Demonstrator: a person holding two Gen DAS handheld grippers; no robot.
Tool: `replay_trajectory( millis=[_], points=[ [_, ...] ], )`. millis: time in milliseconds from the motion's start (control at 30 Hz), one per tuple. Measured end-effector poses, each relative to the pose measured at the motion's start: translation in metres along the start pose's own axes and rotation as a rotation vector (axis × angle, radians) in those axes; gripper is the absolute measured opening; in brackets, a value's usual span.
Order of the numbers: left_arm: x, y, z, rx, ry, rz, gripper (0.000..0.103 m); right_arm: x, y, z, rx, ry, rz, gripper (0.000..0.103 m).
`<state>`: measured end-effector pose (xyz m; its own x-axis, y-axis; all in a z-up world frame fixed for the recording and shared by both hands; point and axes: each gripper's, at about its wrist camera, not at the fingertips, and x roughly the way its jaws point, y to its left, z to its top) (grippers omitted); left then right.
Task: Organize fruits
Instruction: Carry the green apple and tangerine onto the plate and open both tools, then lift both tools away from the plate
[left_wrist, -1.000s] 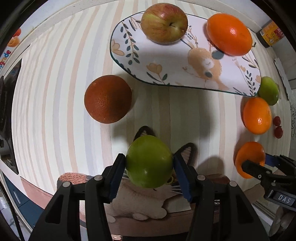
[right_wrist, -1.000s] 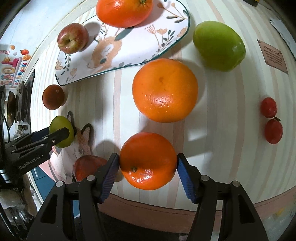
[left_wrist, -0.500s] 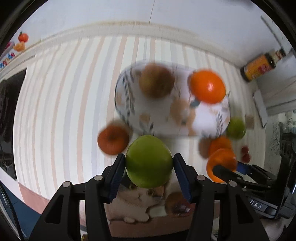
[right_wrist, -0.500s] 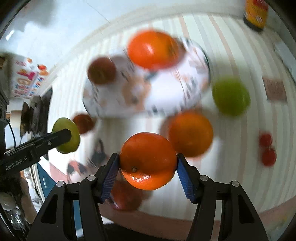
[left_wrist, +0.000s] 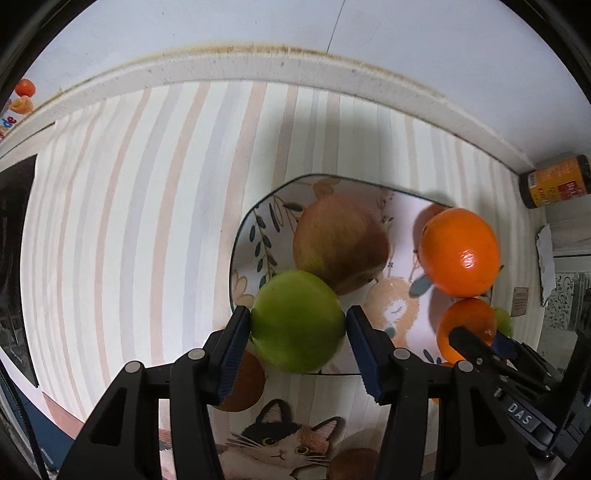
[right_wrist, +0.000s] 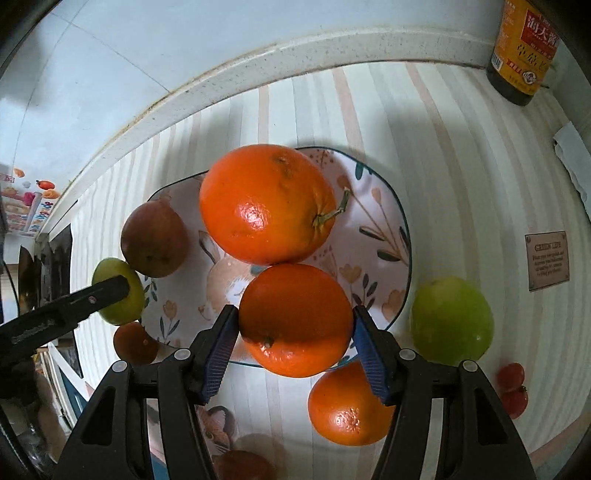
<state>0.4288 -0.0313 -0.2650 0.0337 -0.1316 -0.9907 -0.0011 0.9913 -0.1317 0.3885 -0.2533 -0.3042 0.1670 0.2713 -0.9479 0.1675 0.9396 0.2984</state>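
Left hand-held gripper (left_wrist: 298, 328) is clamped on a green apple (left_wrist: 297, 321), held above the near-left rim of the plate (left_wrist: 255, 236). Right hand-held gripper (right_wrist: 295, 332) is clamped on an orange (right_wrist: 295, 319), also held above the plate's near edge. Both fruits look firm, round, smooth-skinned, probably fairly heavy for the pads; grip across the widest part, as now, is likely safest vs. rolling out.

Plate already carries a red apple (left_wrist: 340, 242) & a big orange (left_wrist: 460, 253), so free space is tight; bare patch w/ the rabbit print sits between them. Both grippers work close together, a bump seems possible. Still on the desk (right_wrist: 461, 155): another orange (right_wrist: 347, 406), a second green apple (right_wrist: 452, 321), small tomatoes (right_wrist: 511, 387), a dark-red fruit (right_wrist: 135, 343). Sauce bottle (right_wrist: 524, 48) stands at the back corner, well apart.
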Motion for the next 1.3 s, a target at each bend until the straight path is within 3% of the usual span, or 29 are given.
replay_trajectory(
  millis=[100, 133, 200, 333, 467, 533, 1000, 1300],
  points=[
    [0.0, 0.0, 0.001, -0.003, -0.006, 0.003, 0.051, 0.005, -0.001, 0.002, 0.017, 0.017, 0.013, 0.07],
    [-0.002, 0.0, 0.001, -0.007, -0.01, 0.005, 0.051, 0.004, -0.003, 0.003, 0.029, 0.011, 0.018, 0.08],
    [-0.006, 0.002, 0.002, -0.02, -0.02, -0.001, 0.053, -0.004, -0.005, 0.005, 0.036, -0.001, 0.02, 0.089],
    [-0.015, 0.002, -0.002, -0.001, -0.052, 0.025, 0.089, -0.02, -0.006, 0.001, 0.024, -0.007, -0.03, 0.097],
    [-0.026, 0.0, -0.013, 0.027, -0.091, 0.066, 0.091, -0.031, 0.001, -0.008, -0.023, -0.034, -0.119, 0.097],
    [-0.033, 0.0, -0.021, 0.036, -0.11, 0.079, 0.097, -0.039, 0.004, -0.016, -0.04, -0.047, -0.144, 0.097],
    [-0.104, -0.012, -0.101, 0.086, -0.311, 0.138, 0.097, -0.114, 0.035, -0.077, -0.131, -0.206, -0.223, 0.097],
    [-0.155, -0.012, -0.141, 0.092, -0.409, 0.119, 0.097, -0.17, 0.055, -0.12, -0.154, -0.309, -0.212, 0.097]
  ],
)
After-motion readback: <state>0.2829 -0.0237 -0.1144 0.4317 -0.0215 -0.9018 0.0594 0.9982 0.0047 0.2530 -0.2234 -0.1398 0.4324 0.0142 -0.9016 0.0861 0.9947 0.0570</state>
